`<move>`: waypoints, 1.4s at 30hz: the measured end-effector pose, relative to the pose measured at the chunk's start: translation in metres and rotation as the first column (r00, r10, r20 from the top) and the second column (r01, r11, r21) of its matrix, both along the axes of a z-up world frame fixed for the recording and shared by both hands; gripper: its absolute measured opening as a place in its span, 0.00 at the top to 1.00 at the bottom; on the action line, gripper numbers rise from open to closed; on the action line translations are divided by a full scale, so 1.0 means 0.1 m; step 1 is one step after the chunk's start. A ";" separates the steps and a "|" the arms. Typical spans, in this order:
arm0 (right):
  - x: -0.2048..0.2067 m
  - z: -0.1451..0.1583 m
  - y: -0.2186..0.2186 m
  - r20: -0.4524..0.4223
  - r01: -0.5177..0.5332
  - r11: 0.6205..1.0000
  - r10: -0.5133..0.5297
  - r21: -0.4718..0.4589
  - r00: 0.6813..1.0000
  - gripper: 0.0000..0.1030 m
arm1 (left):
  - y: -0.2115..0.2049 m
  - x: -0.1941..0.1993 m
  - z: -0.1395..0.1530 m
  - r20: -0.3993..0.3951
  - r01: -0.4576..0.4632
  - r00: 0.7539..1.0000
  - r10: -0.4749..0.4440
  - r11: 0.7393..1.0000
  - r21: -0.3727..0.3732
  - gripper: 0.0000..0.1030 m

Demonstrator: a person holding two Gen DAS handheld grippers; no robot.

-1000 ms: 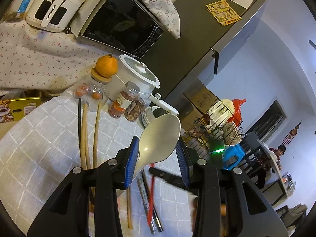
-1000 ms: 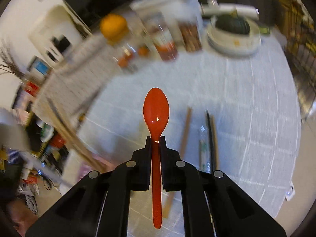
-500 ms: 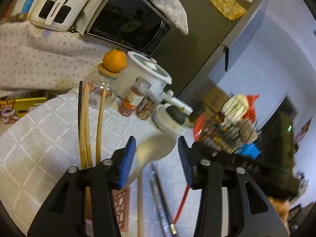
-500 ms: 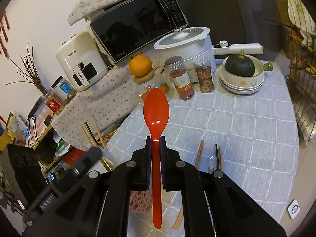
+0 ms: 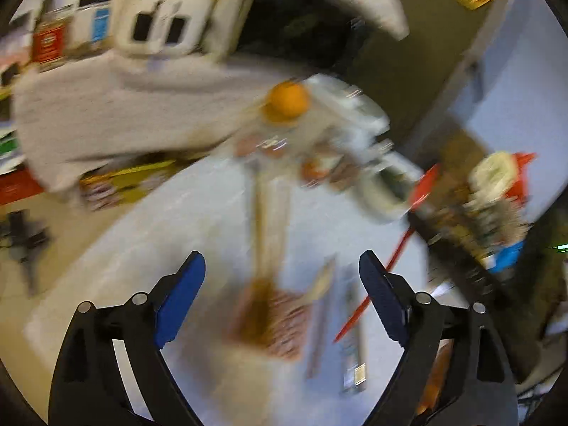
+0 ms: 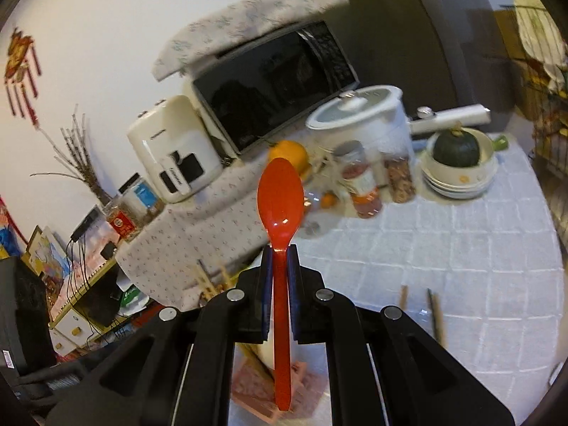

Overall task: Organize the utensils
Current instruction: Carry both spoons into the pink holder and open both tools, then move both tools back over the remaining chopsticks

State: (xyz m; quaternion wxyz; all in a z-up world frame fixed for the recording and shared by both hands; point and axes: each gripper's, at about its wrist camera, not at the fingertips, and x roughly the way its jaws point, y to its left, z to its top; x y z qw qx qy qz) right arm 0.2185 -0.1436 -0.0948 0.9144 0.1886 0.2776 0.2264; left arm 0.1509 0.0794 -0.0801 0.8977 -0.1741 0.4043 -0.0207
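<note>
My right gripper (image 6: 280, 252) is shut on a red spoon (image 6: 280, 191), bowl pointing up and away, held above the table. The same red spoon (image 5: 397, 252) shows at the right of the blurred left wrist view. My left gripper (image 5: 282, 284) is open and empty above the white checked tablecloth (image 5: 177, 234). Below it lies a pink holder (image 5: 280, 323) with long wooden chopsticks (image 5: 266, 213) and a pale spoon (image 5: 321, 280). More chopsticks (image 6: 435, 314) lie on the cloth to the right.
At the back of the table stand a white pot (image 6: 362, 124), spice jars (image 6: 362, 184), a jar with an orange (image 6: 289, 154) on top, and stacked bowls holding a green squash (image 6: 456, 149). A microwave (image 6: 273, 85) sits behind. A wire rack (image 5: 490, 206) stands at the right.
My left gripper has let go of the pale spoon, opened wider and swung left. The pale spoon now lies by the pink holder. My right gripper has lifted and tilted the red spoon.
</note>
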 end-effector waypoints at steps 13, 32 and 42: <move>-0.11 -0.28 0.54 0.089 -0.013 0.991 0.025 -0.133 0.996 0.87 | 0.50 -0.04 -0.18 -0.155 -0.135 0.978 0.137 0.991 0.018 0.18; -0.11 0.30 -0.64 -0.131 0.087 0.982 -0.110 -0.167 0.985 0.70 | -0.30 -0.12 0.00 -0.091 0.075 0.994 -0.068 0.994 0.077 0.19; -0.15 0.07 -1.36 -0.328 0.148 0.959 -0.224 -0.242 0.918 0.70 | -1.39 -0.19 -0.19 -0.109 0.326 0.944 -0.311 0.928 0.180 0.22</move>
